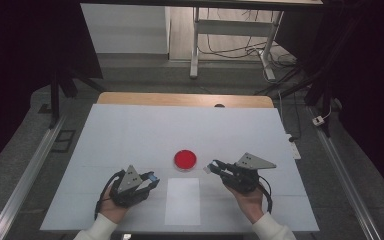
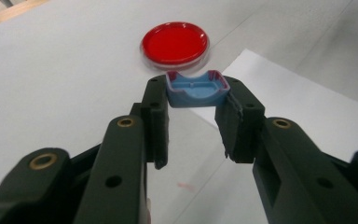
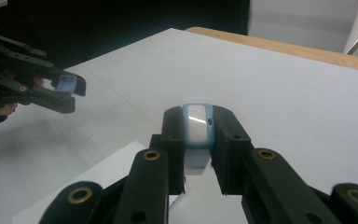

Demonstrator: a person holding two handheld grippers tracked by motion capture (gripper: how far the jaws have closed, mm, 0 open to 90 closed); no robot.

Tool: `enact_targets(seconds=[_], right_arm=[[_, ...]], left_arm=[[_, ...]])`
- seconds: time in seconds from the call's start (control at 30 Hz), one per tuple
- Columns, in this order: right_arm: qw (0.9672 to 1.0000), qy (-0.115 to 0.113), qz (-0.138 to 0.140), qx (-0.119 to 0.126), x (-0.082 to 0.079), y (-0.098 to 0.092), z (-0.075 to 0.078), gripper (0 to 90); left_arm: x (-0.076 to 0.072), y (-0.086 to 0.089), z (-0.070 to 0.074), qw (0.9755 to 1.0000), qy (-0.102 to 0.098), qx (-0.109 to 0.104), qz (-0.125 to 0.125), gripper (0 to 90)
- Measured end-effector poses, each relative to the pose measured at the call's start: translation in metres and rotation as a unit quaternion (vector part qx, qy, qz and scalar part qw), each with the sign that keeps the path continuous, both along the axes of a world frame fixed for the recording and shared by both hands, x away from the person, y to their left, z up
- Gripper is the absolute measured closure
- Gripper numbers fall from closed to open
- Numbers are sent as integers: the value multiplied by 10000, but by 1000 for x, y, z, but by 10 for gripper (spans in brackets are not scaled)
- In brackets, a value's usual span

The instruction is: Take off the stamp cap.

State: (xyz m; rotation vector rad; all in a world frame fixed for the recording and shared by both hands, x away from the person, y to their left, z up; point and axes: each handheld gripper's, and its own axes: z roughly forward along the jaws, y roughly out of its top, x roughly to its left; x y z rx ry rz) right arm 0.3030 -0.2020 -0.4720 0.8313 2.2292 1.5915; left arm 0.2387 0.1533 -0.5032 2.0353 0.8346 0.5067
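A round red dish lies on the white table cover, midway between my two grippers. My left gripper is shut on a small blue plastic shell with a pink-edged rim, held at its fingertips just short of the red dish. My right gripper points left toward the dish and is shut on a small light-blue piece with a white face. In the right gripper view the left gripper shows at far left with its blue shell.
A white sheet of paper lies between the hands near the front edge. The wooden table edge runs along the back. Beyond it are a desk frame, floor cables and a dark surround.
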Motion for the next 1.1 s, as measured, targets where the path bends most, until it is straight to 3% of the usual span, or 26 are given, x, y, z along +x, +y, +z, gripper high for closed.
enact_targets(seconds=[0.63, 1.1], right_arm=[[10000, -1, 0, -17, 0, 0, -2, 751], [10000, -11, -2, 5, 0, 0, -1, 751]], left_arm=[[-18, 40, -5, 9990, 130, -175, 401, 649], [-16, 45, -9, 9985, 211, -161, 488, 648]])
